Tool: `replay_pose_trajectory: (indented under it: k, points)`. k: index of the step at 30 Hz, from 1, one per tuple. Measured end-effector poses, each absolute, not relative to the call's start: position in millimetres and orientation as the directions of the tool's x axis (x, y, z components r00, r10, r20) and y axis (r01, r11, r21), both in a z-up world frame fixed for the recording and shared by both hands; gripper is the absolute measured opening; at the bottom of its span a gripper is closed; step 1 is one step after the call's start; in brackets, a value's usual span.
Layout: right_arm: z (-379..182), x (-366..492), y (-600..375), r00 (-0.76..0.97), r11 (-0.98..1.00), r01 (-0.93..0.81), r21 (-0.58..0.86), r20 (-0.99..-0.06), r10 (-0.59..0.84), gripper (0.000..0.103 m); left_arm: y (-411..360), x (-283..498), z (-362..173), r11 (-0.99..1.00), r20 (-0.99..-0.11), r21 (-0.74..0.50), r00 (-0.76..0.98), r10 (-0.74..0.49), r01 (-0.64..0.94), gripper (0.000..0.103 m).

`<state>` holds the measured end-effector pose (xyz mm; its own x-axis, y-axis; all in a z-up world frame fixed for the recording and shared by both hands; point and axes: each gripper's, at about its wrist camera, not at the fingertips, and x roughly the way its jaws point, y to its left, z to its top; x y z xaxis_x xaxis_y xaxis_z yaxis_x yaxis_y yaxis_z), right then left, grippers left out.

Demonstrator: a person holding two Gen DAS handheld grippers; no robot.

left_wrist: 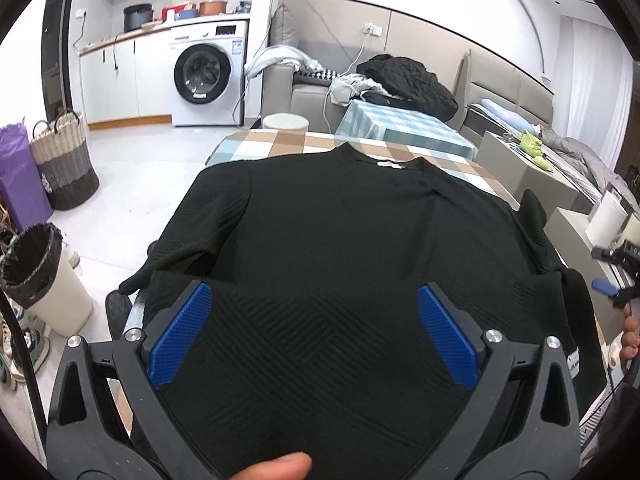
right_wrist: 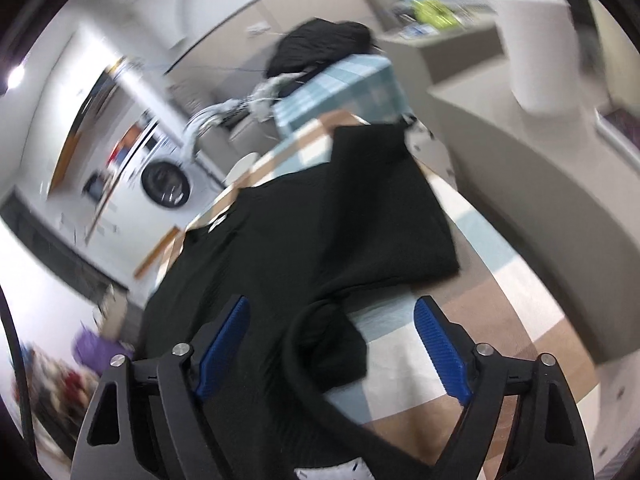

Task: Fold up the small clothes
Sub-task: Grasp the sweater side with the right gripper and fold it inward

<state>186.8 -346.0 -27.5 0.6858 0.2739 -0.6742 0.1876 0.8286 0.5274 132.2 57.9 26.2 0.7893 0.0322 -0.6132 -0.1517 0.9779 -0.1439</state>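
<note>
Shirt point(left_wrist: 340, 240) flat btwn both grippers' wide-open fingers point(left_wrist: 180, 332), ungripped.

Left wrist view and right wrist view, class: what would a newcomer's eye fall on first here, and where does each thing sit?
The black top dominates, spread over the checked tablecloth with its collar at the far end. Blue-padded left tongs stand wide open above its near hem; the right tongs are open over a bunched sleeve. Behind, at the left, stands a white washing machine.
</note>
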Motion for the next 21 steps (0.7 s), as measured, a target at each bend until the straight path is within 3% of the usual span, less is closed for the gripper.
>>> replay_pose_trajectory:
  k: [3, 5, 14, 17, 20, 21]
  points:
    - [-52, 200, -371, 0.645, 0.752, 0.281, 0.596, -0.697, 0.311, 0.075, 66, 140, 20, 0.973, -0.619, -0.16, 0.785, 0.03, -0.164, 0.095]
    - [-63, 206, -382, 0.626, 0.716, 0.324, 0.618, -0.708, 0.328, 0.074, 70, 145, 16, 0.972, -0.623, -0.172, 0.782, 0.018, -0.159, 0.089]
    - [-82, 233, -396, 0.609, 0.665, 0.375, 0.646, -0.713, 0.348, 0.074, 74, 164, 7, 0.968, -0.636, -0.199, 0.772, -0.009, -0.153, 0.089]
    - [-82, 240, -397, 0.615, 0.668, 0.404, 0.625, -0.726, 0.308, 0.066, 75, 167, 8, 0.965, -0.631, -0.212, 0.775, -0.015, -0.154, 0.09]
    - [-83, 247, -399, 0.618, 0.67, 0.444, 0.595, -0.745, 0.252, 0.047, 74, 167, 8, 0.965, -0.631, -0.216, 0.775, -0.02, -0.151, 0.09]
    - [-83, 249, -401, 0.615, 0.672, 0.462, 0.579, -0.755, 0.228, 0.035, 74, 167, 8, 0.965, -0.631, -0.213, 0.776, -0.017, -0.152, 0.09]
